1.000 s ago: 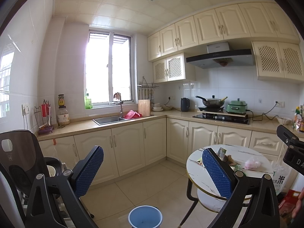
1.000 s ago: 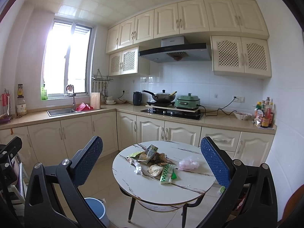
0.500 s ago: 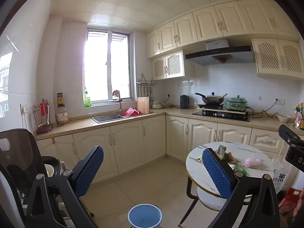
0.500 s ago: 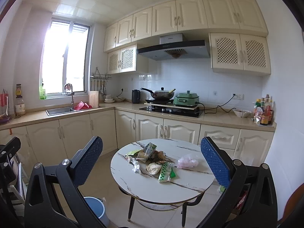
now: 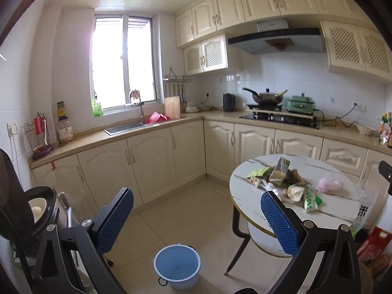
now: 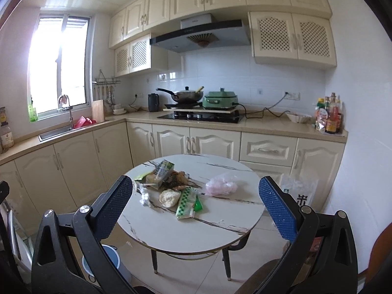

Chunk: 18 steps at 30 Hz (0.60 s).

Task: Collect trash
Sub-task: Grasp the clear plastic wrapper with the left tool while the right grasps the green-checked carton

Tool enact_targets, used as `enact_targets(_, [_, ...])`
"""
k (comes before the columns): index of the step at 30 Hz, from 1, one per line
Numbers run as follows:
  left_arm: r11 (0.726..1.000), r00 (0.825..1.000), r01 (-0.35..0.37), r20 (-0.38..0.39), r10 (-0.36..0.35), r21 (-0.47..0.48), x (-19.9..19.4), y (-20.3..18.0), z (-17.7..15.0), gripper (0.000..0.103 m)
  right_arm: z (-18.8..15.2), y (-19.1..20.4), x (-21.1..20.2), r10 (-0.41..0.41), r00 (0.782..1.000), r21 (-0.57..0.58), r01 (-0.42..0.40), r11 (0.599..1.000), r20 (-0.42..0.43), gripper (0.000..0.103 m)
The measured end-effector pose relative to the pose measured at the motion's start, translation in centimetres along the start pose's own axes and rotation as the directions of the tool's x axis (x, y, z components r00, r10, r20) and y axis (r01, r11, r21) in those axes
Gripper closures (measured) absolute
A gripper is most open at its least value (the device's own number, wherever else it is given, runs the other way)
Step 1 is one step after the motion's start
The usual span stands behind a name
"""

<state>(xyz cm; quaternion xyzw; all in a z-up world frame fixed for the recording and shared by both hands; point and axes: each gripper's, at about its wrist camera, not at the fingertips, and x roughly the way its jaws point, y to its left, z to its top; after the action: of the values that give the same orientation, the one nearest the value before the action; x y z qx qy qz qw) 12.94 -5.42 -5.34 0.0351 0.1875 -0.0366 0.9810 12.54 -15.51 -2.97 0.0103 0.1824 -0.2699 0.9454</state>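
Wrappers (image 6: 187, 202) litter the round table (image 6: 220, 223); both hand-held grippers gape empty.

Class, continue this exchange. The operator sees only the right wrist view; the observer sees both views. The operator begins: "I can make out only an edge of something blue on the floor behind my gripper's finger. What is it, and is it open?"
Observer: It is a blue bucket on the floor, left of the round table. Its top is open and I see nothing inside.
Operator: What stands further left of it?
Observer: A black cooker with its lid up and a white inside.
Operator: Is the other gripper carrying anything?
Observer: No. The left gripper is open and empty, above the floor.
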Motion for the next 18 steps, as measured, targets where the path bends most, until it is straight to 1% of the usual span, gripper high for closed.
enact_targets(2, [1.000, 0.998, 0.016, -0.056, -0.015, 0.011, 2.9, -0.8, 0.0, 0.001, -1.5, -1.6, 2.7, -0.014, 0.998, 0.013, 0.015, 1.000, -0.056, 0.000])
enact_targets(4, [0.999, 0.993, 0.035, -0.118, -0.031, 0.032, 6.2, -1.9, 0.1, 0.001, -2.8, -3.0, 5.2, -0.020, 0.993, 0.029, 0.023, 0.999, -0.114, 0.000])
enact_targets(6, [0.997, 0.986, 0.060, -0.160, -0.052, 0.047, 9.1, -3.0, 0.5, 0.001, -4.4, -4.1, 7.8, -0.023, 0.985, 0.047, 0.031, 0.998, -0.172, 0.000])
enact_targets(8, [0.995, 0.977, 0.083, -0.200, -0.070, 0.055, 11.4, -3.6, 1.9, 0.001, -5.7, -4.6, 10.6, -0.007, 0.972, 0.053, 0.020, 0.998, -0.234, 0.000])
enact_targets(10, [0.992, 0.968, 0.109, -0.235, -0.090, 0.068, 14.3, -4.4, 2.6, 0.001, -6.7, -4.2, 13.5, 0.014, 0.958, 0.035, -0.004, 0.999, -0.288, 0.000])
enact_targets(12, [0.988, 0.959, 0.133, -0.261, -0.109, 0.075, 16.8, -5.0, 2.9, 0.001, -7.5, -3.0, 16.1, 0.034, 0.945, -0.001, -0.037, 0.999, -0.326, 0.000])
enact_targets(15, [0.983, 0.945, 0.169, -0.294, -0.143, 0.066, 19.5, -5.3, 3.2, 0.001, -8.3, -1.0, 19.9, 0.049, 0.922, -0.056, -0.077, 0.995, -0.385, 0.000])
enact_targets(17, [0.981, 0.934, 0.186, -0.321, -0.157, 0.061, 21.8, -5.4, 3.7, 0.001, -8.4, 0.5, 22.7, 0.075, 0.898, -0.086, -0.124, 0.989, -0.434, 0.000])
enact_targets(18, [0.980, 0.929, 0.190, -0.335, -0.160, 0.058, 23.0, -5.2, 4.0, 0.001, -8.4, 1.1, 24.2, 0.071, 0.883, -0.101, -0.132, 0.986, -0.464, 0.000])
